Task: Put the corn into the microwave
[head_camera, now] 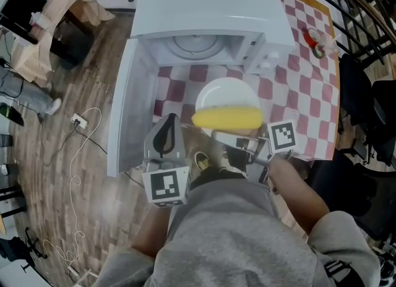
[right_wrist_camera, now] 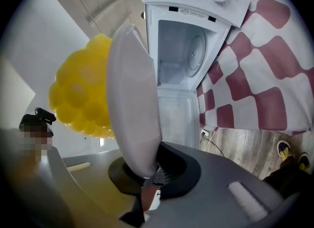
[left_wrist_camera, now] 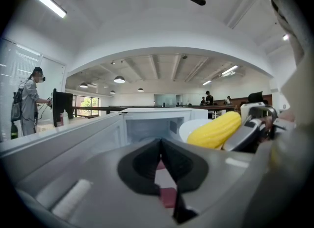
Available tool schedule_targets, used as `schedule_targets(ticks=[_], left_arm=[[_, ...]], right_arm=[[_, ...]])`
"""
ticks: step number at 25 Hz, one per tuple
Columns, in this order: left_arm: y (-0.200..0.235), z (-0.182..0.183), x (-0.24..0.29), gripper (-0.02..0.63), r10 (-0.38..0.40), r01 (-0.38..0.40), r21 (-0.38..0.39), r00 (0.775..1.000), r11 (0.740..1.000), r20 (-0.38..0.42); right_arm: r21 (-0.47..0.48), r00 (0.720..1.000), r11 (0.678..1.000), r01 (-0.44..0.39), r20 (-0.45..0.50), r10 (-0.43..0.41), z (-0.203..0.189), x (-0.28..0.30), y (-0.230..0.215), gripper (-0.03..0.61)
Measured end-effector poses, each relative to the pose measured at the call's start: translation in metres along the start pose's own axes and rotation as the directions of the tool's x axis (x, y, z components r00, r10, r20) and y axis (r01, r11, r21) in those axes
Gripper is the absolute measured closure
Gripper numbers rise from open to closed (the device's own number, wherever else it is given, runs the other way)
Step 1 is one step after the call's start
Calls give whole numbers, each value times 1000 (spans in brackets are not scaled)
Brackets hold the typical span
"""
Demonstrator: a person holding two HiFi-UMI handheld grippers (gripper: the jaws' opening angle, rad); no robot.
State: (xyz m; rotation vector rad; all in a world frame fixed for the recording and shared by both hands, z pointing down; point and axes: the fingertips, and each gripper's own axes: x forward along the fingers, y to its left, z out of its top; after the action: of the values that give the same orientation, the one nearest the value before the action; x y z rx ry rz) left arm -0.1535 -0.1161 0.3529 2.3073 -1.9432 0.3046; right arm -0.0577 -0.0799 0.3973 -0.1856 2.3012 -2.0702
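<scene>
A yellow corn cob (head_camera: 227, 118) lies on a white plate (head_camera: 226, 94), in front of the white microwave (head_camera: 204, 7). The microwave's door (head_camera: 124, 106) hangs wide open to the left, and the cavity shows its glass turntable. My right gripper (head_camera: 238, 137) is shut on the plate's near rim and holds it roughly level. In the right gripper view the plate (right_wrist_camera: 132, 99) rises from the jaws with the corn (right_wrist_camera: 81, 94) on its left face, and the open cavity (right_wrist_camera: 181, 50) is ahead. My left gripper (head_camera: 166, 132) is shut and holds nothing, left of the plate. In its view the corn (left_wrist_camera: 214, 130) sits to the right.
The microwave stands on a red-and-white checked cloth (head_camera: 297, 94). A small red and white object (head_camera: 315, 41) lies at the table's far right. A power strip with a white cable (head_camera: 77, 120) lies on the wooden floor to the left. Black chairs stand to the right.
</scene>
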Motion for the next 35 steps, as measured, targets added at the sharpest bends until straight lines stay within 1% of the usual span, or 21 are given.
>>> schedule_targets(ticks=[5,11,15,21,27,35], left_arm=[[9,-1,3,606,-13,13,4,1000,1000,0],[9,4,7,606,-35,35,5,999,999,13],[9,0,9,606,-42,42,6,999,999,19],[7,1,14,606,-50,50,1,999,999,13],[9,3,31,606,-63,63,14,998,998,8],[17,5,57,606,-59,59,6,998,998,-8]], right_arm=[[-7,1000,1000,-6,23,6,10,10,2,563],[-19,999,1000,-6,41,7,17,14,4,563],[-23,999,1000,-5,53,6,21,16,6,563],[-21,998,1000,0,64,1,27,15,5,563],[-14,997,1000,-7,71,8,43,19,2,564],[1,998,1000,5,62,-6,70,28,-12,563]])
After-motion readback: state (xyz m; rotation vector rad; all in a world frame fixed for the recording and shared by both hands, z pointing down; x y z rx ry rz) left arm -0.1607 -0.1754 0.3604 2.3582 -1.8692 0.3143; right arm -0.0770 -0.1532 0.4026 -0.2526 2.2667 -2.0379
